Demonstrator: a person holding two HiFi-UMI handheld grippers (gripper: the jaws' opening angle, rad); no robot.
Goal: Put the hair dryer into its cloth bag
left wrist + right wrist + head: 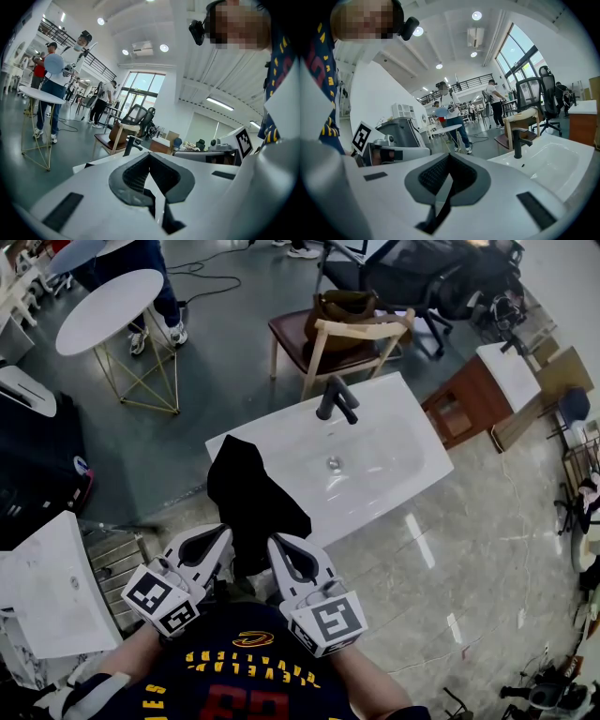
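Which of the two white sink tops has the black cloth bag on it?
The central sink top with the black faucet; the cloth bag drapes its near edge.

There are two white marker-cube grippers, the left gripper (223, 534) and the right gripper (275, 544), and one black cloth bag (251, 488). Two white rectangular washbasins show, the larger washbasin (412, 470) and the smaller washbasin (42, 587), with one black metal faucet (336, 399). There is also one pale wooden chair with a brown seat (361, 329), one round white table on gold wire legs (108, 310) and one black office chair (422, 282).
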